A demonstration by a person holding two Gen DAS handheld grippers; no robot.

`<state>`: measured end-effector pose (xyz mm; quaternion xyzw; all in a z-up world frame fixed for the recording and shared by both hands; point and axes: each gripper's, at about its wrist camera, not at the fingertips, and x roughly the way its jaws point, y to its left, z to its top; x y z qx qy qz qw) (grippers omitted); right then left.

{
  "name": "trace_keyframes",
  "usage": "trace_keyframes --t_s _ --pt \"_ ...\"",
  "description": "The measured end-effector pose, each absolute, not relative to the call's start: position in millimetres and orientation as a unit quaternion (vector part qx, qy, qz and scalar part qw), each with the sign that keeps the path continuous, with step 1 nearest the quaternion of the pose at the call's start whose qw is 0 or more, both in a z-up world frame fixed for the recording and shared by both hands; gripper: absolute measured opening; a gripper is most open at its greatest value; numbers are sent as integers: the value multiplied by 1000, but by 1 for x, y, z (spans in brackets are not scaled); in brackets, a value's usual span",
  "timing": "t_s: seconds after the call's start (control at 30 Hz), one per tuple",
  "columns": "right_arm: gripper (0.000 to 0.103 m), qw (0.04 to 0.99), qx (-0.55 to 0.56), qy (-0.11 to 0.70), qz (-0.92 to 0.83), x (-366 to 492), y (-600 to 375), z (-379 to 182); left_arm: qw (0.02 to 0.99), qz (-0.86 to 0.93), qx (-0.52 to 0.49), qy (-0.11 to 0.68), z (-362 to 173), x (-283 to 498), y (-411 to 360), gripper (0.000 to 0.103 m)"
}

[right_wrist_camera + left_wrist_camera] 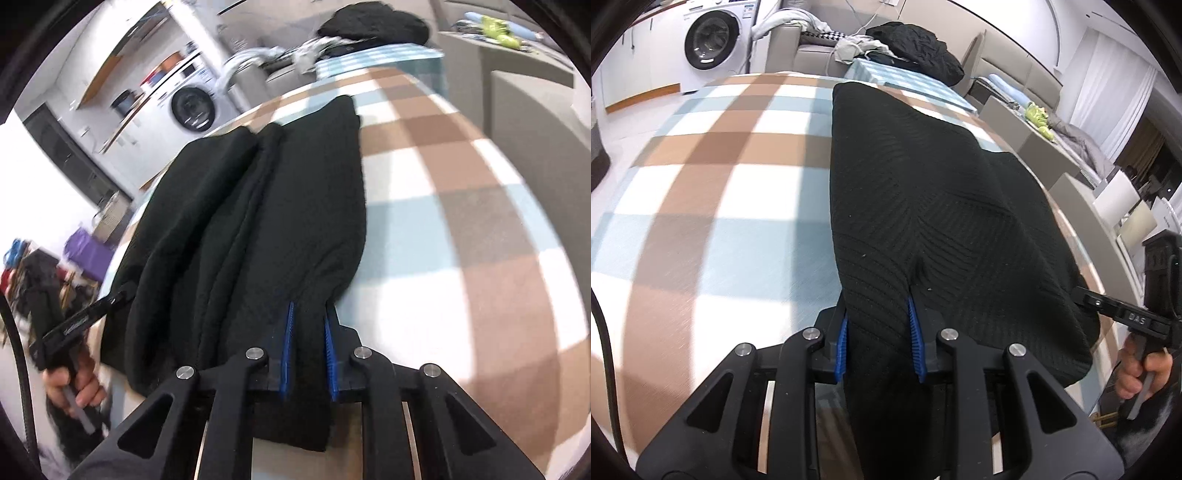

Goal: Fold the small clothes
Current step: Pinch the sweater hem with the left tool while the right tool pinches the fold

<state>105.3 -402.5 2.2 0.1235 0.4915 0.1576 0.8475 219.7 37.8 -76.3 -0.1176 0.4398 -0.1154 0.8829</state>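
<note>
From the left wrist, the left gripper (877,339) is clamped on the near edge of the black garment (923,206), which stretches toward 12 o'clock across the checked cloth (701,192). From the right wrist, the right gripper (309,350) pinches the garment's other near corner at 6 o'clock; it lies in loose lengthwise folds, so the folding looks only begun, with flattening and squaring left.

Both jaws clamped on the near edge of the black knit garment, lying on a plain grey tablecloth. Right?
Not quite. The cloth is not plain grey: it is checked in brown, pale blue and white, as the left wrist view shows. The rest holds: the left gripper and the right gripper each have jaws closed on the near edge of the black knit garment.
</note>
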Motion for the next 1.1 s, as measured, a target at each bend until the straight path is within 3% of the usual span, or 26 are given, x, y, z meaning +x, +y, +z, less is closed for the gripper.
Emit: trace_keyframes --t_s 0.07,0.17,0.33,0.53,0.63,0.77,0.97,1.1 --pt "17 845 105 496 169 99 -395 7 881 -116 -114 443 -73 213 41 28" --pt "30 862 100 476 147 98 -398 23 885 -108 -105 441 -67 206 45 35" --pt "39 878 132 431 161 110 -401 50 894 -103 -108 423 -56 199 53 60" --pt "40 844 148 474 203 148 -355 17 897 -98 -111 416 -48 196 56 71" --pt "30 830 165 493 201 164 -341 -2 899 -91 -111 414 -45 195 57 72" --pt "6 835 149 486 209 175 -324 -5 900 -94 -116 410 -42 195 58 72" --pt "4 878 116 416 207 154 -337 52 897 -98 -112 416 -46 201 55 72" --pt "5 873 107 450 154 160 -360 28 892 -104 -108 426 -53 205 47 72"
